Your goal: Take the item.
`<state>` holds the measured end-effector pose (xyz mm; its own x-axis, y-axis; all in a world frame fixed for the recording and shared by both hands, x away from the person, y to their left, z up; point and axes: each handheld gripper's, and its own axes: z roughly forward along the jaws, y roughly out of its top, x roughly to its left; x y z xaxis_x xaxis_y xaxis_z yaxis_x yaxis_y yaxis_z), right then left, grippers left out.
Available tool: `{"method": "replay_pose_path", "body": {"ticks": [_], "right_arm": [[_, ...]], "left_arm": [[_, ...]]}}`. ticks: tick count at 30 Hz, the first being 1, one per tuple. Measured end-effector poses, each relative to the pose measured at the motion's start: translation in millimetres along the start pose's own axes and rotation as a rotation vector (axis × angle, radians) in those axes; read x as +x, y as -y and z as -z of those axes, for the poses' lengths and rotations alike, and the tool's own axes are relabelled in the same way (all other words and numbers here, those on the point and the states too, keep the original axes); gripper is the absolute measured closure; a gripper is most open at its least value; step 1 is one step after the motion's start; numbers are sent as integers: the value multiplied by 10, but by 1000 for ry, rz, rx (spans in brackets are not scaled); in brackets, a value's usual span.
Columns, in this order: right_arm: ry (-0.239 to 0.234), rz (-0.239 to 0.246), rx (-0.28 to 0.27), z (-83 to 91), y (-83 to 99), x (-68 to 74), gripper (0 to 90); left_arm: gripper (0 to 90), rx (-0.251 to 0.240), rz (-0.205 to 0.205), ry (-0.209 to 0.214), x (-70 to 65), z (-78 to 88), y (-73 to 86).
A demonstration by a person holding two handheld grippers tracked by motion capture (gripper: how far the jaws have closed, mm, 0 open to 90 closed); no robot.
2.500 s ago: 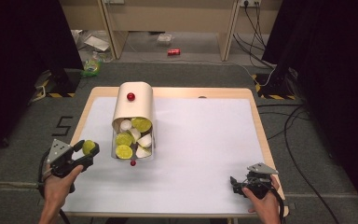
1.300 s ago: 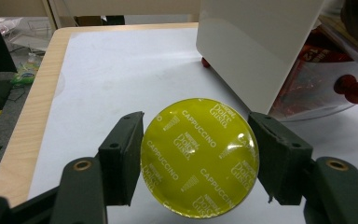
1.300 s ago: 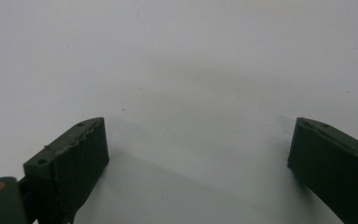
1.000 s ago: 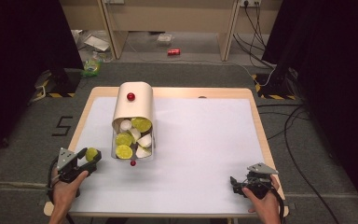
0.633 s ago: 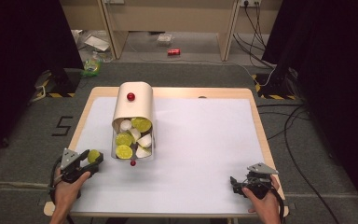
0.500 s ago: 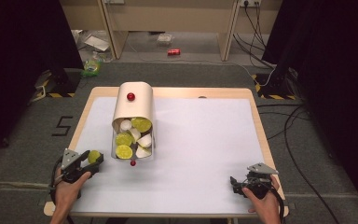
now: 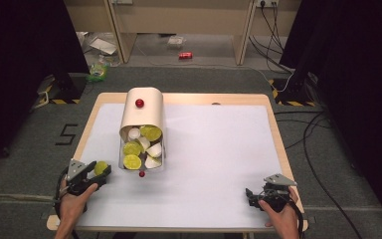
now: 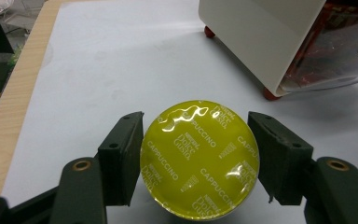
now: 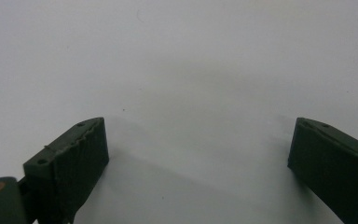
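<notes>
My left gripper [image 7: 102,170] is shut on a yellow-green coffee capsule [image 7: 100,167] near the table's front left corner, low over the white sheet. In the left gripper view the capsule [image 8: 199,158] shows its foil lid, printed "Cappuccino", and both pads [image 8: 122,163] press on its sides. To the right and farther back stands a cream capsule holder [image 7: 142,117]. Its clear drawer [image 7: 159,160] is pulled out, with several green and white capsules in it. My right gripper [image 7: 249,194] rests at the front right. Its jaws stand wide apart over bare white sheet [image 9: 191,70].
The holder has a red knob [image 7: 139,103] on top and another [image 7: 142,174] on the drawer's front. A white sheet [image 7: 214,149] covers the wooden table [image 7: 189,98]. Cables [image 7: 313,134] lie on the floor at the right, and a red can [image 7: 185,55] lies beyond the table.
The left gripper has drawn back from beside the drawer toward the front left edge with the capsule in it, then held still. The right gripper has not moved.
</notes>
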<state>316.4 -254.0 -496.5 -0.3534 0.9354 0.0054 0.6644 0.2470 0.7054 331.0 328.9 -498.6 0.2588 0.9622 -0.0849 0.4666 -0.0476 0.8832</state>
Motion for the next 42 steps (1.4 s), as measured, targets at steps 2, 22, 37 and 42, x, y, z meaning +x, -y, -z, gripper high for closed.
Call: {"method": "replay_pose_path", "body": {"ticks": [2, 22, 37, 42], "right_arm": [[0, 0, 0, 0, 0, 0, 54], [0, 0, 0, 0, 0, 0, 54], [0, 0, 0, 0, 0, 0, 54], [0, 0, 0, 0, 0, 0, 54]], "left_arm": [[379, 4, -1, -2, -2, -1, 0], [338, 25, 3, -10, -4, -14, -4], [222, -36, -24, -2, -109, 139, -148], [206, -39, -27, 4, -137, 169, -171]]}}
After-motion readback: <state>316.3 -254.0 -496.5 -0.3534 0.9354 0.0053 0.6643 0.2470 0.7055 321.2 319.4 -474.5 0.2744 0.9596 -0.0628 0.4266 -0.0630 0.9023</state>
